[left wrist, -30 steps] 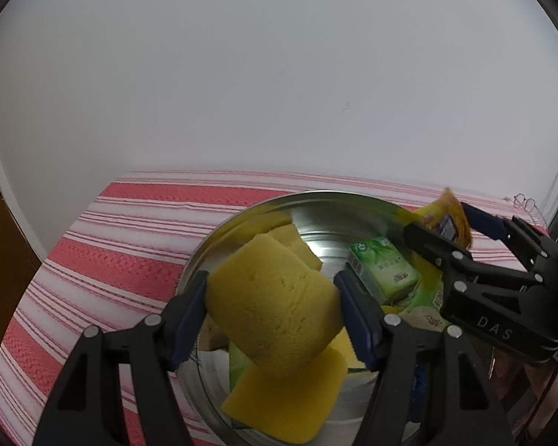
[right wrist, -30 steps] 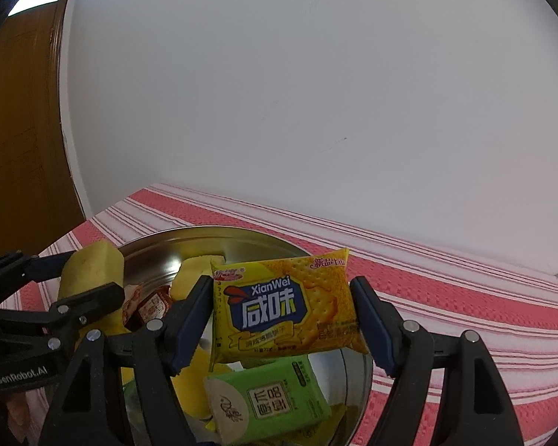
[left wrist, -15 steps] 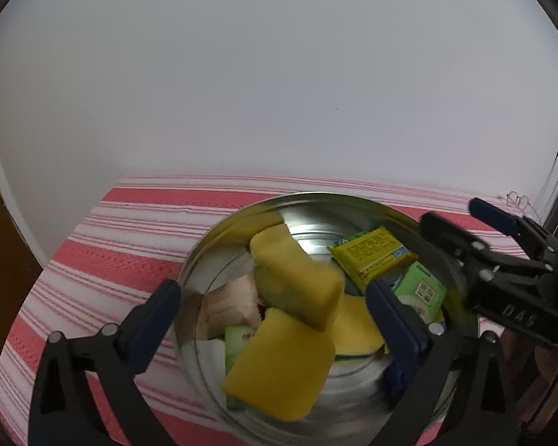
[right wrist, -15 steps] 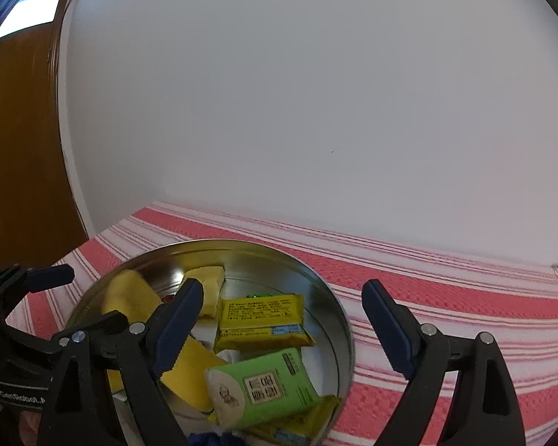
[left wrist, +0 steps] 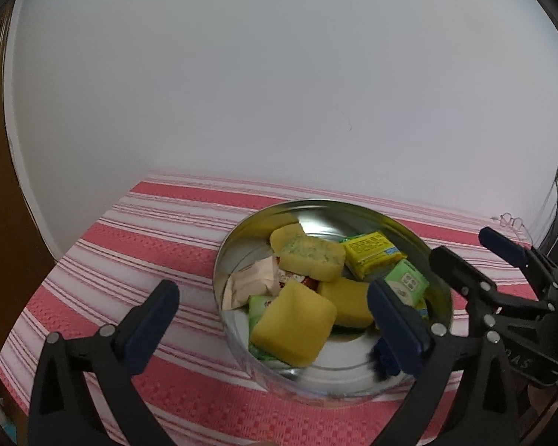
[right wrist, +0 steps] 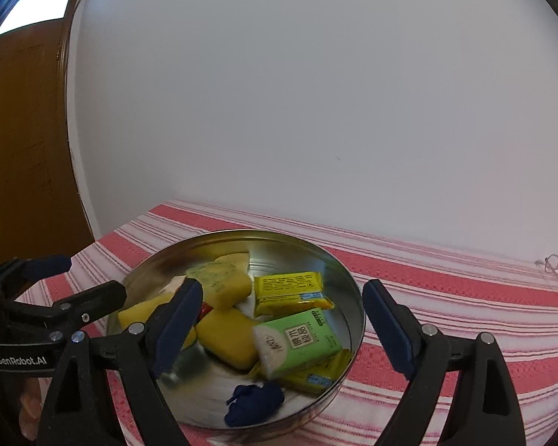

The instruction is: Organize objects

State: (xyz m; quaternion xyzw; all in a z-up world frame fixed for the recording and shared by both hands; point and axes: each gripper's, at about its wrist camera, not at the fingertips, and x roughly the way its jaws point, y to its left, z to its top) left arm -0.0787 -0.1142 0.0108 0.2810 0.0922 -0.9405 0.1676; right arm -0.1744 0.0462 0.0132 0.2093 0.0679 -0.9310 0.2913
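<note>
I'm holding both hand-held grippers apart and empty: left hand-held gripper (left wrist: 271, 319), right hand-held gripper (right wrist: 282, 316). The yellow packet (right wrist: 290, 293) is lying in the metal bowl (right wrist: 349, 293) on the desk (right wrist: 465, 297), long axis running nine to three o'clock.

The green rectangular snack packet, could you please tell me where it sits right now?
In the right wrist view, the green rectangular snack packet lies inside the round metal tin, towards its right wall, just below the yellow biscuit packet and beside a yellow sponge.
</note>
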